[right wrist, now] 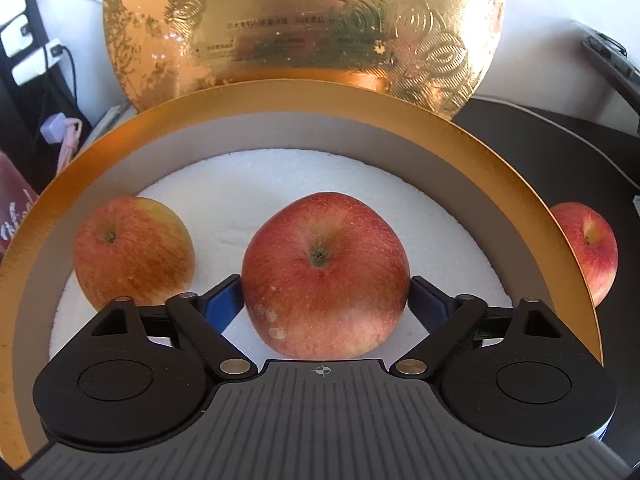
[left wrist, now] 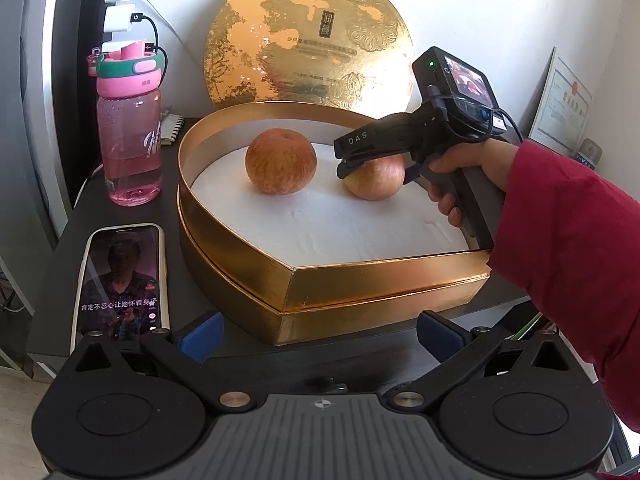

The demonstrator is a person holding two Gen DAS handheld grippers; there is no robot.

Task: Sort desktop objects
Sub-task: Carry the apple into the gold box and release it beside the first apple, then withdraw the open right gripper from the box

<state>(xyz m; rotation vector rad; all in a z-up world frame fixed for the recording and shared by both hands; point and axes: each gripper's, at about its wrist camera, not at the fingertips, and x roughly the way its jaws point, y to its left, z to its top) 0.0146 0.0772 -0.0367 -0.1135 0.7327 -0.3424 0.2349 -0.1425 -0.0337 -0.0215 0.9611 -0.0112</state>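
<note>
Left to right: a phone (left wrist: 122, 280) and pink bottle (left wrist: 130, 136) on the bench (left wrist: 132, 208); the left gripper (left wrist: 320, 334), jaws wide and empty, near the gold box (left wrist: 360, 280). Inside the box lie two apples: a left apple (right wrist: 132, 252), and a red apple (right wrist: 324, 276) between the right gripper (right wrist: 326, 300) jaws, which touch its sides. A third apple (right wrist: 592, 252) sits outside, right.

right gripper (right wrist: 325, 300) low, angled downward, blue pads (right wrist: 224, 300) pressed against both sides of apple (right wrist: 324, 276), jaws clamped on it. right hand (left wrist: 468, 176) wrapped round grey handle, red sleeve (left wrist: 568, 264) reaching in from right. left gripper (left wrist: 320, 334) held back, level, jaws spread wide, blue pads (left wrist: 202, 336) well apart, nothing between.
</note>
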